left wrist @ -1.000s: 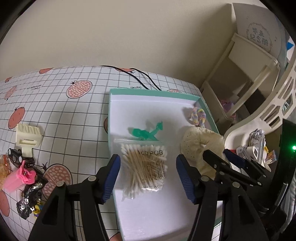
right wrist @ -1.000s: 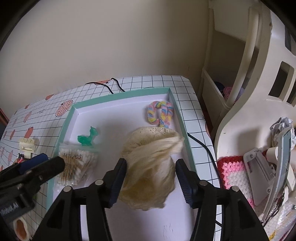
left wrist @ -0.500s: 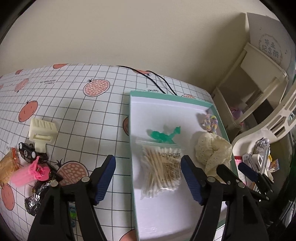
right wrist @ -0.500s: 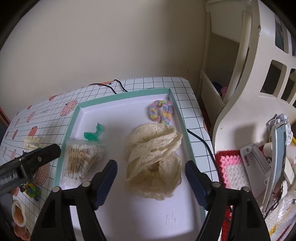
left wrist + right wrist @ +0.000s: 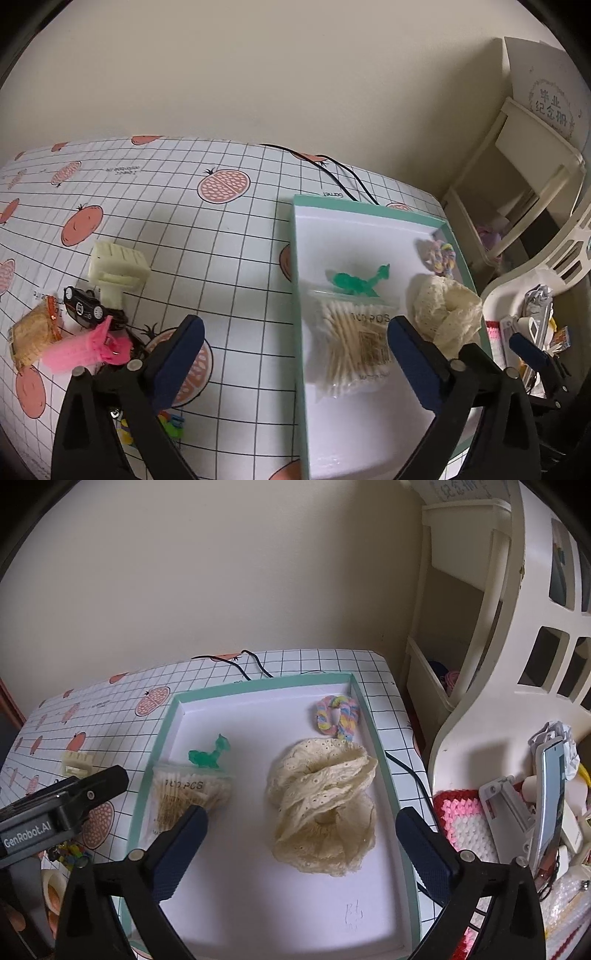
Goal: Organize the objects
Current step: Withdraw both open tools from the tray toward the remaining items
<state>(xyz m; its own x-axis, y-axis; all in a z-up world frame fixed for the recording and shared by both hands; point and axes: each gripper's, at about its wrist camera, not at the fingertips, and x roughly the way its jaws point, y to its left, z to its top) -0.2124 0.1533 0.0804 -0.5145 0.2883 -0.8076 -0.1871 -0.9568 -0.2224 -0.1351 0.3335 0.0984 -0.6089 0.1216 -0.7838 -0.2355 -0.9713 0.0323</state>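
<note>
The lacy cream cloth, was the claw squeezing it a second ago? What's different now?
Yes. The right gripper let go of the lacy cloth, opened wide and pulled back; the cloth now lies loose in the tray. The left gripper drew back from the cotton swab bag and spread wider. The swab bag, green toy and rainbow hair tie stayed put.

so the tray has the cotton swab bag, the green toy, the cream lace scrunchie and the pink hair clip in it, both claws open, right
Not quite. The pink hair clip lies on the tablecloth left of the tray, as the left wrist view shows. The fourth thing in the tray is the pastel scrunchie, beside the cotton swab bag, green toy and cream lace scrunchie. Both the left claw and right claw are open.
</note>
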